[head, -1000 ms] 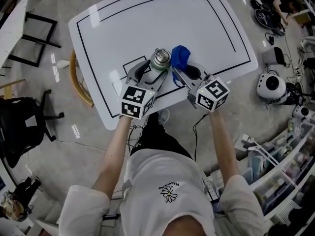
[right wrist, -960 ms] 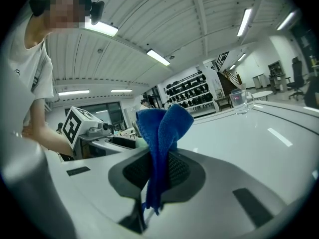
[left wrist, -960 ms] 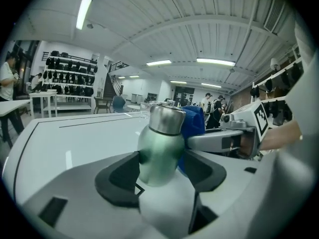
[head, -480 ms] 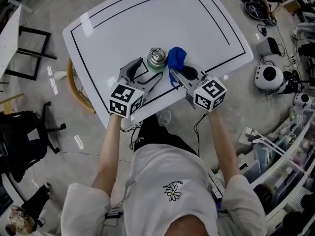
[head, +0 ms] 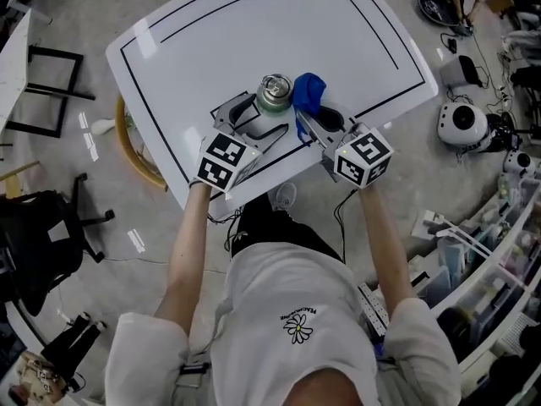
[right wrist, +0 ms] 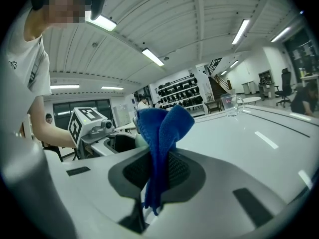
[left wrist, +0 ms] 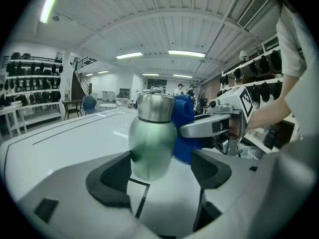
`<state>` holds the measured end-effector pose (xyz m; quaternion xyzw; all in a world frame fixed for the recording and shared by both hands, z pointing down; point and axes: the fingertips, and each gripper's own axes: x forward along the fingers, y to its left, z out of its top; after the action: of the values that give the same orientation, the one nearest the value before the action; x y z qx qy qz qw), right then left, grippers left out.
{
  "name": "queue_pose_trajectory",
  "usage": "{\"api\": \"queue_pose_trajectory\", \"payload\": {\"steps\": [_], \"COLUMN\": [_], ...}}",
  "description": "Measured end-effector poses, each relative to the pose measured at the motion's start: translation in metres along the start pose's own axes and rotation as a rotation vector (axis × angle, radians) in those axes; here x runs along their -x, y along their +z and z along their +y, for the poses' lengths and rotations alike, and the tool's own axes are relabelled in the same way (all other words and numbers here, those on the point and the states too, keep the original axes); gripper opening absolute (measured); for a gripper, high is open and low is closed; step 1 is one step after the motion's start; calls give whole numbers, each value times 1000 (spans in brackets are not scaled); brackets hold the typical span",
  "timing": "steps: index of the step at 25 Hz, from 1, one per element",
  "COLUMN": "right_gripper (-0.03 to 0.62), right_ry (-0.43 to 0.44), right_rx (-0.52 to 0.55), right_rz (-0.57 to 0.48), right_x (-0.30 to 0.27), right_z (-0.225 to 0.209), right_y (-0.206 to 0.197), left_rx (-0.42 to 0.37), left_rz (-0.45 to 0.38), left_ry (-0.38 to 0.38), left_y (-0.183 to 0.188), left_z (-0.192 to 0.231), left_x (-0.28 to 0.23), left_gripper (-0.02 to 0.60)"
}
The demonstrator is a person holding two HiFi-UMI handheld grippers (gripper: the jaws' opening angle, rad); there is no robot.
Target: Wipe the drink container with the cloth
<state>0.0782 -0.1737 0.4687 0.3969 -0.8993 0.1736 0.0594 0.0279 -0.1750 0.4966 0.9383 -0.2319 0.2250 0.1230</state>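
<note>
Wiping now: my right gripper [right wrist: 158,171] clenches the blue cloth [right wrist: 162,133] beside the steel flask [left wrist: 152,138]; my left gripper [left wrist: 158,172] (jaws just opening, flask loose between) probably needs to re-grip.

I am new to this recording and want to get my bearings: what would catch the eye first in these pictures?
A green metal bottle stands near the front edge of the white table. It is between the jaws of the left gripper, which have just been opening and do not clamp it. Right beside it, the right gripper is shut on a bright blue cloth, held up next to the bottle.
</note>
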Motion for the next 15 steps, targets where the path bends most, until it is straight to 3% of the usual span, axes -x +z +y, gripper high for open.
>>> {"api": "queue_pose_trajectory", "payload": {"steps": [5,10,15], "right_gripper": [42,41,41], "right_ry": [-7,9,-9], "right_rx": [-2,5,3], "right_rz": [-15,-14,-17], "right_x": [0,0,1], "right_z": [14,28,24], "right_y": [-7,-10,-11], "left_rx": [-5,-2,61], "left_rz": [24,20,-43], "left_ry": [23,-4,73], "left_y": [-11,-20,-15], "left_z": [-14,-37,-13], "left_x": [12,20,25], "left_gripper": [362,362,362]}}
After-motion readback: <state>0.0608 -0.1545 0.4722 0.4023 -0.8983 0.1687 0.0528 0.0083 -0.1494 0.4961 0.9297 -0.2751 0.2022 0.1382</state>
